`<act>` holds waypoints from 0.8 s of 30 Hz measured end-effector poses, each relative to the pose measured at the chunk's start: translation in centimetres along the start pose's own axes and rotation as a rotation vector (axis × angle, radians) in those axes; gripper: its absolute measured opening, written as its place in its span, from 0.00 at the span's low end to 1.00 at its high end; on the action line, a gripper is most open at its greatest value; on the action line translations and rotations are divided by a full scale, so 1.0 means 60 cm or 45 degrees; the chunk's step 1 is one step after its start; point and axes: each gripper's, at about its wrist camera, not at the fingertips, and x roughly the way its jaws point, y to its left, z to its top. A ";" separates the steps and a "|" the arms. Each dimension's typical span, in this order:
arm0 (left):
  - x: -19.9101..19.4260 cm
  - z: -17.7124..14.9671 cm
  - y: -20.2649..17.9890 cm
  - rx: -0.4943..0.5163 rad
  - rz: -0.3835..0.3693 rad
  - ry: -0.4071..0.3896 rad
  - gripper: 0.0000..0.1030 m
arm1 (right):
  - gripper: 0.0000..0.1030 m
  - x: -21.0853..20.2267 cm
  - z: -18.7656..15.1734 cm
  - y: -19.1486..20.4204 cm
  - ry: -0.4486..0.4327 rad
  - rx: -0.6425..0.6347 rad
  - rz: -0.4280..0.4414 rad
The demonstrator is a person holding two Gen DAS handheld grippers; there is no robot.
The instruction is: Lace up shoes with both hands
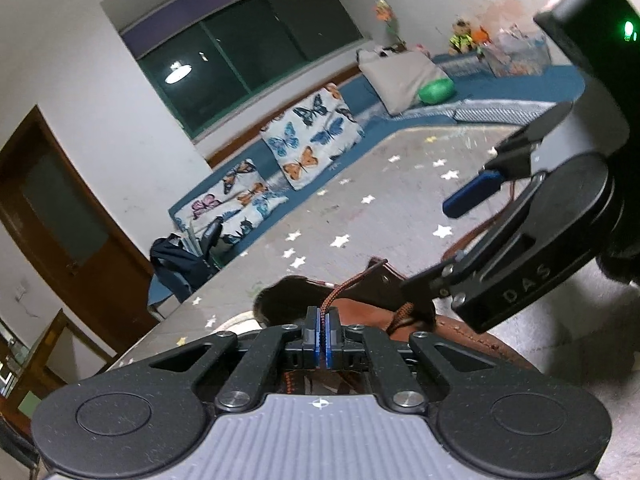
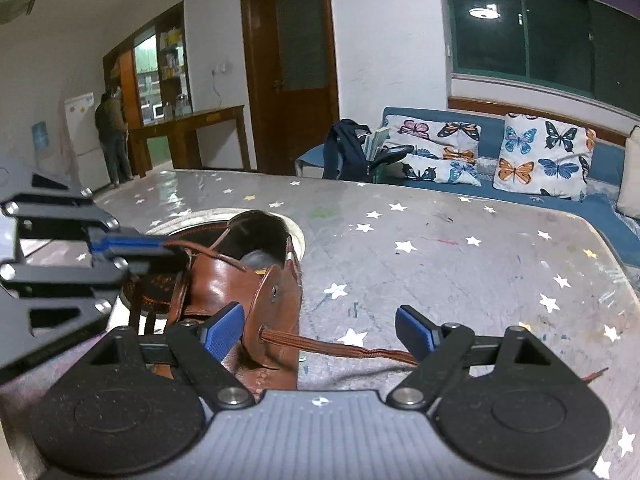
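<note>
a big grey table scattered with white stars fills the room's middle, with a blue bench and butterfly cushions along the wall under the dark window (someone stands far off by the shelves, back turned). on the table lies one brown leather shoe, its long axis running away from the right gripper, the dark ankle opening at the far end and the toe end hidden near the grippers. a brown lace comes out of an eyelet on the shoe's right flap and trails across the tabletop to the right. the right gripper stands spread wide, one blue pad just beside that flap, the lace passing between the pads without being pinched. the left gripper is pressed together over the shoe, pinching the other lace end, which rises from between its pads.
</note>
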 end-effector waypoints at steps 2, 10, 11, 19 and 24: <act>0.007 0.003 -0.003 0.016 -0.006 0.002 0.03 | 0.82 0.000 -0.001 -0.006 -0.004 0.017 0.003; 0.029 0.015 -0.012 0.068 -0.001 0.032 0.03 | 0.82 0.000 -0.009 -0.031 -0.014 0.101 0.015; 0.030 0.017 -0.013 0.071 0.000 0.036 0.03 | 0.82 0.000 -0.011 -0.035 -0.015 0.113 0.016; 0.046 0.025 -0.015 0.127 0.020 0.081 0.03 | 0.82 -0.001 -0.020 -0.045 -0.013 0.174 0.034; 0.054 0.023 -0.030 0.226 0.029 0.103 0.03 | 0.82 -0.002 -0.023 -0.048 -0.017 0.188 0.041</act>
